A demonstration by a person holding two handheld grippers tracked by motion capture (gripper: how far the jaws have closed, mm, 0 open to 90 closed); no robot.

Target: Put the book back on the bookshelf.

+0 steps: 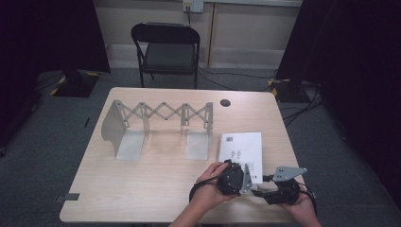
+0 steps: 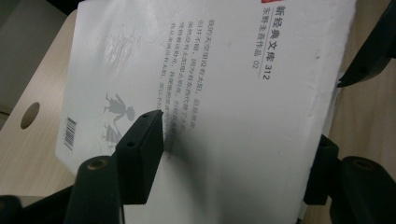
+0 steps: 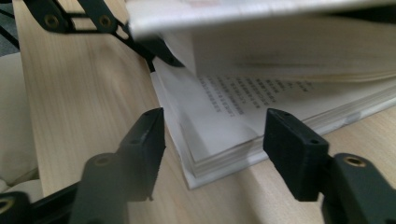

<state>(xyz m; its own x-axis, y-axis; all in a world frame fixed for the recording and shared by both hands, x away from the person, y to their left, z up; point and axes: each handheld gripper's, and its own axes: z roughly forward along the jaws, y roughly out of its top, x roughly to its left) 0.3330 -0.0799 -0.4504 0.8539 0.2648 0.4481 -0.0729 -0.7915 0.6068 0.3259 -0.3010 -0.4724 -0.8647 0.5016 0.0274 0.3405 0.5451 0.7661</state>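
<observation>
Jaws of left gripper (image 2: 233, 154) clamped on book (image 2: 210, 93) cover edge, right gripper (image 3: 215, 140) jaws open beside page corner.

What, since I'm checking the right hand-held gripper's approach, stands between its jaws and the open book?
Nothing visible does. The right hand-held gripper has its jaws apart on either side of the book's near corner, over bare table. The left hand-held gripper is at the raised cover, off to the side.
</observation>
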